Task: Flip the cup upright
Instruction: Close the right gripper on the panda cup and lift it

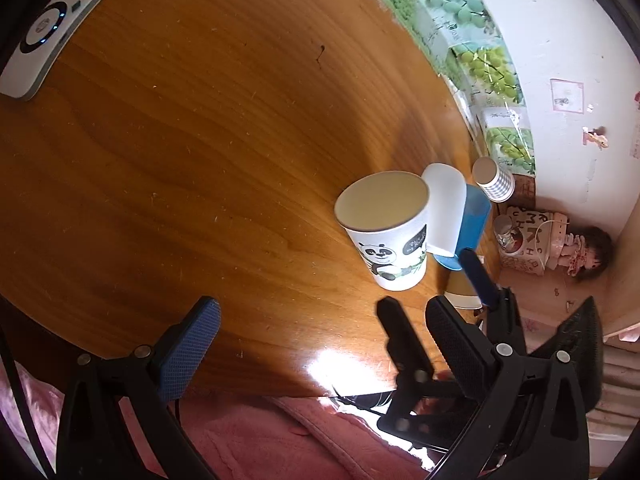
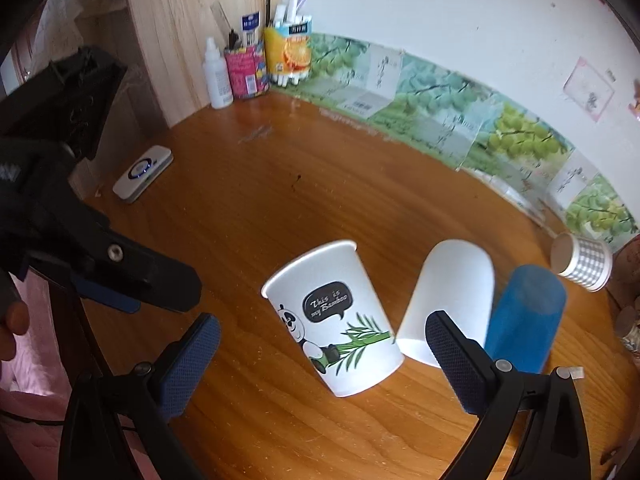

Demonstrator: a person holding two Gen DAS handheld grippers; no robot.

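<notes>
The round, glossy brown wooden worktop (image 2: 280,184) carries four cups near its right side. The panda-printed white paper cup (image 2: 334,320) stands mouth up, on its base. Just beside it, to the right, the plain white plastic cup (image 2: 450,300) stands mouth down; it may be touching the panda cup, though contact cannot be confirmed. The translucent blue plastic cup (image 2: 524,316) also stands mouth down, just beyond the white one. The small grey-checked paper cup (image 2: 582,258) lies on its side near the wall, apart from the others.

The right gripper (image 2: 320,364) hovers low, its jaws wide apart and empty, with the panda cup framed between them. The left gripper (image 1: 320,344) is likewise spread and empty, held near the worktop's front edge, well short of the cups.

Judgement: one cup is already upright, and three are not. The step in hand appears to be the approach to the next inverted cup, most likely the white one.

The next move calls for shifting the right gripper rightward, clearing the panda cup. The jaws then close across the white cup's side wall, lightly, as the thin wall will deform. A lift and half-turn follows before setting down.
</notes>
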